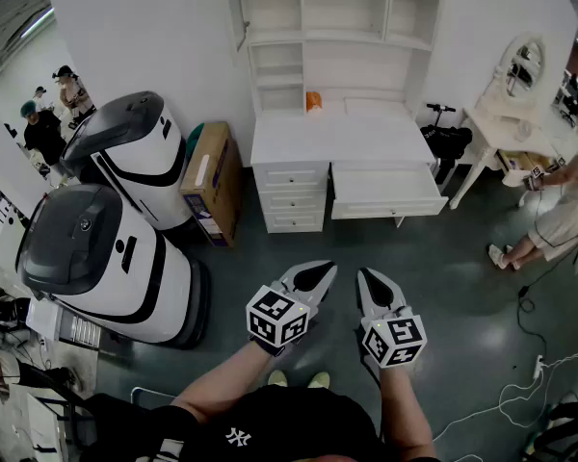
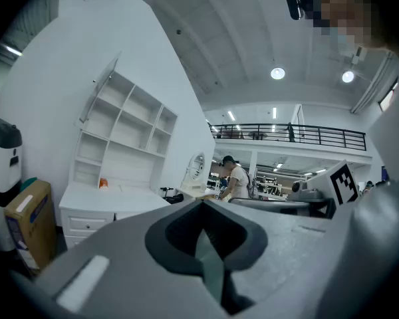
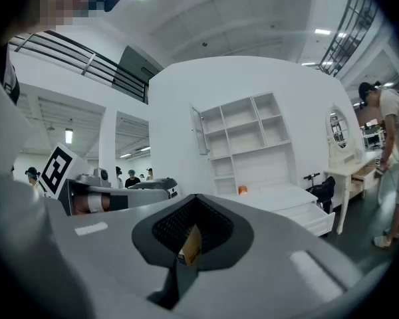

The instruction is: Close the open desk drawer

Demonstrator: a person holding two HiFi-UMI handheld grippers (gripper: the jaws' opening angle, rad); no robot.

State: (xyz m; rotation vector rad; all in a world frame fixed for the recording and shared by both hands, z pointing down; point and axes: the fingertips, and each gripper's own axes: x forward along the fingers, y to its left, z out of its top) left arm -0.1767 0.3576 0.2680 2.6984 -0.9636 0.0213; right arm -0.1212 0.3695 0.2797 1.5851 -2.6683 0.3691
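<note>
A white desk (image 1: 339, 135) with a shelf unit stands against the far wall, a few steps ahead of me. Its wide right drawer (image 1: 387, 191) is pulled out and looks empty; the three small drawers (image 1: 291, 196) on the left are closed. My left gripper (image 1: 322, 270) and right gripper (image 1: 366, 276) are held side by side low in front of my body, both shut on nothing and well short of the desk. The left gripper view shows the shut left gripper (image 2: 201, 209) with the desk (image 2: 93, 197) far off. The right gripper view shows the shut right gripper (image 3: 195, 202) and the open drawer (image 3: 314, 218).
Two large white-and-black machines (image 1: 125, 152) (image 1: 106, 258) stand at the left, with a cardboard box (image 1: 210, 183) beside the desk. A small orange object (image 1: 313, 101) sits on the desktop. A white vanity table (image 1: 509, 123), a person (image 1: 566, 210) and floor cables (image 1: 539, 364) are at the right.
</note>
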